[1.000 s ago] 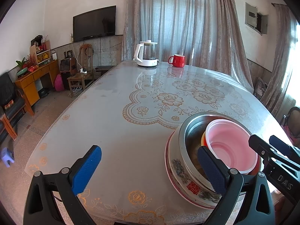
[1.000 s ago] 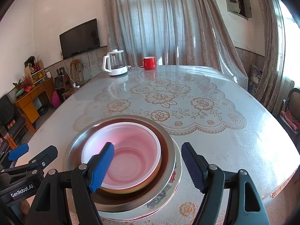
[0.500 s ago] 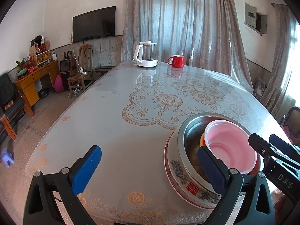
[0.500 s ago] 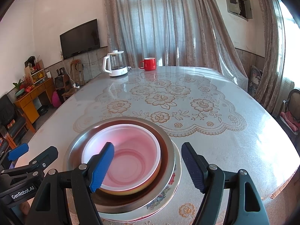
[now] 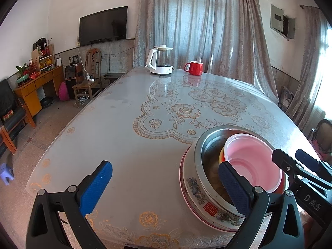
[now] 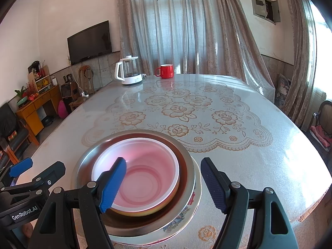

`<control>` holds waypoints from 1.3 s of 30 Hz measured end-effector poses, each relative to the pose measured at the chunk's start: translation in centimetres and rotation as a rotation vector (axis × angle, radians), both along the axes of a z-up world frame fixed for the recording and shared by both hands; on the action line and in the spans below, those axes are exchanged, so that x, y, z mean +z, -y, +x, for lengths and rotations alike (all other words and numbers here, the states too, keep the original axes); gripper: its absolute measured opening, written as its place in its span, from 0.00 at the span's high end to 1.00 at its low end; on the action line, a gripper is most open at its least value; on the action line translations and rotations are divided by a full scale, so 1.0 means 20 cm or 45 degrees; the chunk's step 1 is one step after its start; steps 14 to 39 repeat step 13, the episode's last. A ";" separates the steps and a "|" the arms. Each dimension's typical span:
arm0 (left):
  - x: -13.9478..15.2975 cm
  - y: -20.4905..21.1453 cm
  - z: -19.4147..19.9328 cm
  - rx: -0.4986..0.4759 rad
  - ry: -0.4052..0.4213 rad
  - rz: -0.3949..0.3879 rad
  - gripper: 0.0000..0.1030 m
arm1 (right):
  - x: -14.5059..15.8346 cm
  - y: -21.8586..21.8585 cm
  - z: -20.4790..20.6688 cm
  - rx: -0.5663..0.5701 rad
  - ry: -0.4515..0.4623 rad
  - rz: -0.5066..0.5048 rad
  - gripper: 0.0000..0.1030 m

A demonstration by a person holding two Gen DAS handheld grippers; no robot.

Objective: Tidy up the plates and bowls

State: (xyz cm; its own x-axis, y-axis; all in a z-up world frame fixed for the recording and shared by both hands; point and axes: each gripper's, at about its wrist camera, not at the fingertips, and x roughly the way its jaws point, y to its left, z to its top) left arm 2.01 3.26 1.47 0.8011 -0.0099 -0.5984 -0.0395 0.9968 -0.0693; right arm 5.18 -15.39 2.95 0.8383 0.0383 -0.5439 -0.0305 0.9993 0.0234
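Observation:
A nested stack stands near the table's front edge. A pink plastic bowl (image 5: 253,161) (image 6: 145,172) sits in a yellow bowl (image 6: 145,212), inside a steel bowl (image 5: 207,151) (image 6: 87,166), on a flower-patterned ceramic bowl (image 5: 199,193) (image 6: 182,213). My left gripper (image 5: 165,186) is open to the left of the stack; its right finger is in front of the steel rim and its left finger is over bare tablecloth. My right gripper (image 6: 164,184) is open above the stack's right side, with one finger over the pink bowl and the other outside the rims. Neither holds anything.
A white and glass kettle (image 5: 160,60) (image 6: 128,70) and a red mug (image 5: 195,68) (image 6: 166,71) stand at the table's far end. The lace-patterned tablecloth (image 6: 207,114) covers the table between them and the stack. A chair (image 6: 323,120) stands off the right edge.

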 end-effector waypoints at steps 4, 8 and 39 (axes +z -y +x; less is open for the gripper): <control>0.00 0.00 0.00 0.012 0.015 0.014 0.00 | 0.00 0.00 0.00 -0.001 -0.004 -0.001 0.27; 0.00 0.00 -0.01 0.007 0.052 0.019 0.01 | -0.01 0.00 0.01 0.000 -0.010 0.000 0.27; 0.01 -0.02 0.00 0.002 0.061 -0.007 0.01 | -0.01 0.01 0.01 0.000 0.001 -0.003 0.27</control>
